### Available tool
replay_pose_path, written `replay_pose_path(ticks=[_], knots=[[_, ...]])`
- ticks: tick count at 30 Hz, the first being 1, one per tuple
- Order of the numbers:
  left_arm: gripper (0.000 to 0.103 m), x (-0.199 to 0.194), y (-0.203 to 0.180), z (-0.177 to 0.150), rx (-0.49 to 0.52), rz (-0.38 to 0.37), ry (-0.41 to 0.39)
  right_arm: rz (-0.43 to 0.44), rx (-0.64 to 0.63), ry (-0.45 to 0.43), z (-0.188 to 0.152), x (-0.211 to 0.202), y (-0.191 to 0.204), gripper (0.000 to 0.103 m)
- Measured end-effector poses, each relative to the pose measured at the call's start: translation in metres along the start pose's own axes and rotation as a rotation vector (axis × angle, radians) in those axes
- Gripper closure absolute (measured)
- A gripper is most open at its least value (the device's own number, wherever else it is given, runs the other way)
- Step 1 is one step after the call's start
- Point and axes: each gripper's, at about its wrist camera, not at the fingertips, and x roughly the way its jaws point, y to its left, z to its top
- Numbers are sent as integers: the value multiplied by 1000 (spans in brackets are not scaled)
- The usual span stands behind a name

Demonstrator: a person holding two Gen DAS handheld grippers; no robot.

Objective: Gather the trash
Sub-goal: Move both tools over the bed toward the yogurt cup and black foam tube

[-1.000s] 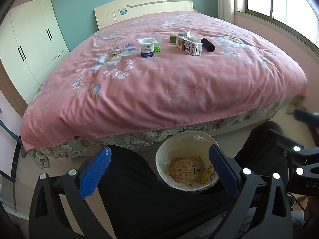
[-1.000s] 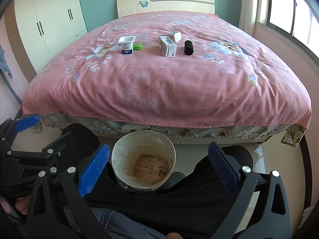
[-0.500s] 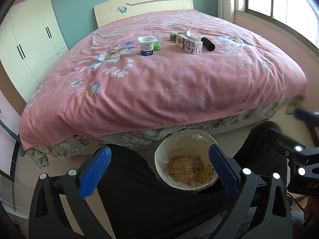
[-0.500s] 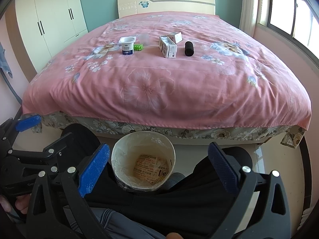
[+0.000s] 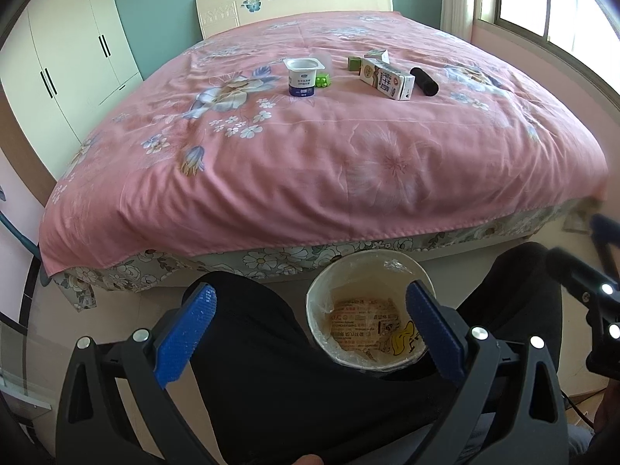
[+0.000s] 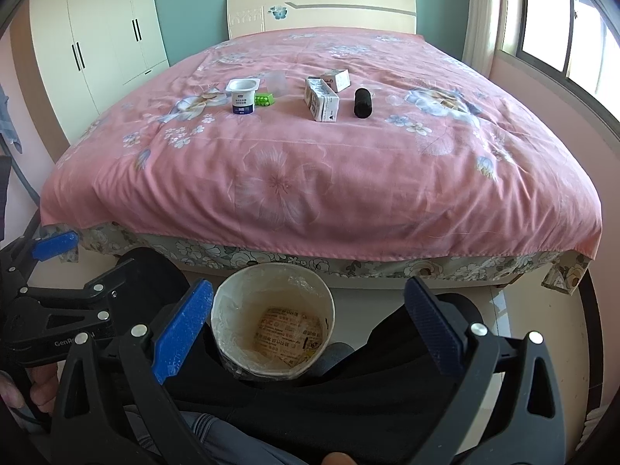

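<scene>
Trash lies far back on the pink bed [image 5: 329, 162]: a white yogurt cup [image 5: 302, 76] [image 6: 242, 95], a small green piece [image 5: 322, 80] [image 6: 264, 99], a milk carton [image 5: 386, 79] [image 6: 321, 99], a small box [image 6: 336, 79], a black cylinder [image 5: 424, 81] [image 6: 362, 102] and a clear plastic cup [image 6: 276, 83]. A round paper bin [image 5: 370, 312] [image 6: 273, 319] with a wrapper in its bottom sits between the person's knees. My left gripper [image 5: 310, 329] and right gripper [image 6: 308, 327] both hang open over the lap, holding nothing.
White wardrobes [image 6: 97, 42] stand at the left wall, a window [image 6: 558, 35] at the right. The bed's floral skirt [image 6: 348, 263] ends just beyond the bin. The person's dark trouser legs [image 5: 271, 368] fill the foreground.
Both grippers have tilted up slightly and edged toward the bed; the bin and the trash have not moved.
</scene>
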Motion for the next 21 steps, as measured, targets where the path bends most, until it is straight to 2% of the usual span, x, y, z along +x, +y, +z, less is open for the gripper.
replay_pose_path(ticks=[6,8,11,17,21], knots=[[3,8,-3,8,38,9,1,-8,-11,-13,7,3,-7,6],[3,14,-2,13,36,-9,13,-10,-21,-25,13,4,-9,6],[3,22,2,24,31,-3,17,18,-10,-32,25,7,-17,6],[3,28,12,49,62,1,-14,44,-23,-41,53,12,-36,6],[3,30,20,67,47,-1,-34,64,-62,-29,71,20,-45,6]])
